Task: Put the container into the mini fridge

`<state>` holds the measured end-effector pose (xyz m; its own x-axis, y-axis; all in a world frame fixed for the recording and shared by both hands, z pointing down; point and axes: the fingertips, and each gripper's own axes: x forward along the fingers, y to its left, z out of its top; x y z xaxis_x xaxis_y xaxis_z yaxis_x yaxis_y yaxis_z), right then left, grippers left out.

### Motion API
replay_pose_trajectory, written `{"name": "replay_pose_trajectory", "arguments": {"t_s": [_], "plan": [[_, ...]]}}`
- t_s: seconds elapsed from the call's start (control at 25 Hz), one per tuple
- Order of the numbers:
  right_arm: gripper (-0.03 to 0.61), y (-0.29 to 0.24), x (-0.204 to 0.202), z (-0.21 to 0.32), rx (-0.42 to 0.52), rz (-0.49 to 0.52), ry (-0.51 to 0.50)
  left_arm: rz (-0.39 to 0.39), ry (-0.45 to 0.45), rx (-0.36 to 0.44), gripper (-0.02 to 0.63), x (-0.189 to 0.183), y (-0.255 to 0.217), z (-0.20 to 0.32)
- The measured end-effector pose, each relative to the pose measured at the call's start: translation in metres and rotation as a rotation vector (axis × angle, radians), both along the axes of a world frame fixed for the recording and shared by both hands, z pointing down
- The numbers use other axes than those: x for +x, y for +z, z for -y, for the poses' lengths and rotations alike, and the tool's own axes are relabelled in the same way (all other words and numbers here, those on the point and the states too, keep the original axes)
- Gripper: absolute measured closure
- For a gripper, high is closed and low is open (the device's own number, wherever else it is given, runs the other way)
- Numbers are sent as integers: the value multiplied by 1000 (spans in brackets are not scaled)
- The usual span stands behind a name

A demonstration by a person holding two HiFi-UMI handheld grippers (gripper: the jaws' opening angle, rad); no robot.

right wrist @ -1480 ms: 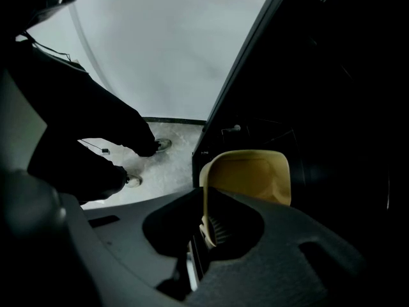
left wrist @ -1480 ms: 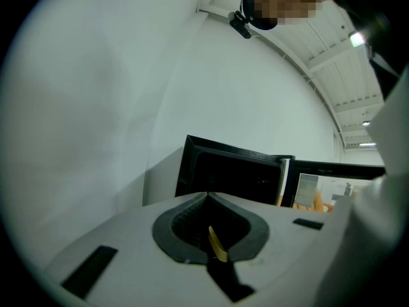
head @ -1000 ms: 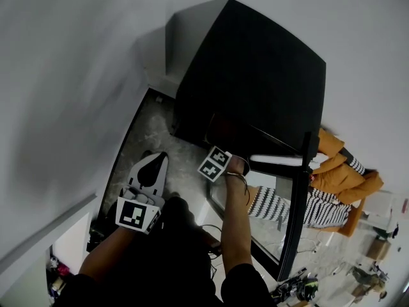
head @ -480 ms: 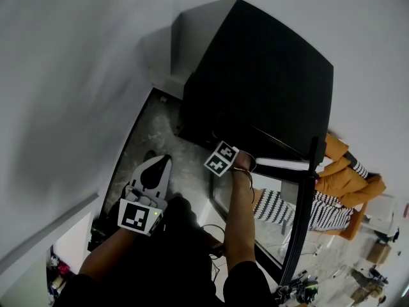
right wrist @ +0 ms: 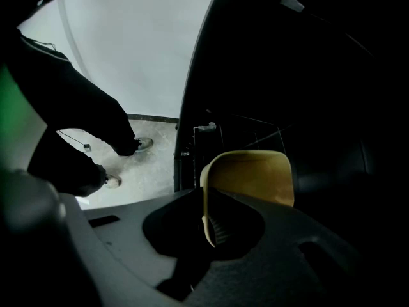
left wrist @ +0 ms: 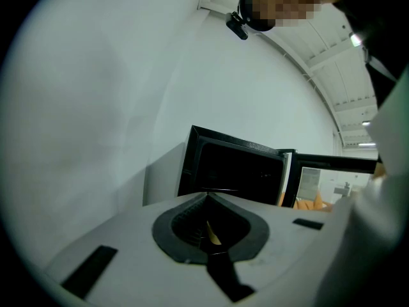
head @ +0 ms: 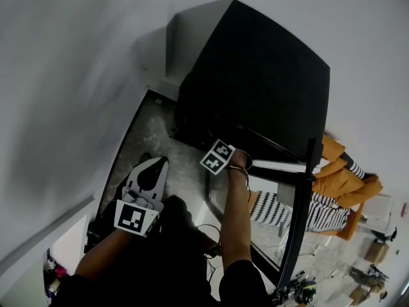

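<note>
The tan plastic container is held at the mouth of the black mini fridge and is not yet set down inside it. In the head view it is hidden behind the right hand and cannot be made out.

Farthest left, the left gripper is held nearly level over the mottled grey floor, well apart from the fridge opening. In its own view its jaws are seen closed tip to tip. A thin pale sliver shows in the hollow behind the tips, and what it is cannot be told. Nothing of the task is carried by this gripper.

Further right, the right gripper is pointed steeply down at the front of the fridge, with its marker cube just beside the upper edge of the opening. Its jaws are nearly together and clamped on one thin wall of the container, which passes edge-on between the pads. From that pinched wall the body of the container lies forward of the fingertips and to their right, toward the dark cavity. The wires of a rack are faintly seen behind it there. Whether the container touches the rack cannot be told.

At the far right the glass-fronted door is swung open, so the way in is judged clear. The coming move is judged to turn on one relation: the container leads the fingers into the cavity, and the right hand is much the nearer to it. The container would therefore be carried further in and lowered onto a shelf before the grip is released, with the left hand not needed.
</note>
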<state>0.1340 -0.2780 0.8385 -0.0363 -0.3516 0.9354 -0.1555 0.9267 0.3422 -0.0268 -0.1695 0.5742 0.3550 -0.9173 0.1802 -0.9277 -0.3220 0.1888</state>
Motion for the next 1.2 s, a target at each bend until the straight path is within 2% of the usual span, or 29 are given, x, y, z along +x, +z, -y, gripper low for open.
{"name": "replay_pose_trajectory", "arguments": {"t_s": [0.6,1.04,1.2], "plan": [[563,0,1,25,19,-2,5,-17,30,-39,611,3,8,4],[563,-1,0,35,28,-3,7,-24,14,-39,611,-4,7,12],[563,0,-1,40,36,-2,4,-2,5,-23,611,-6,7,13]]}}
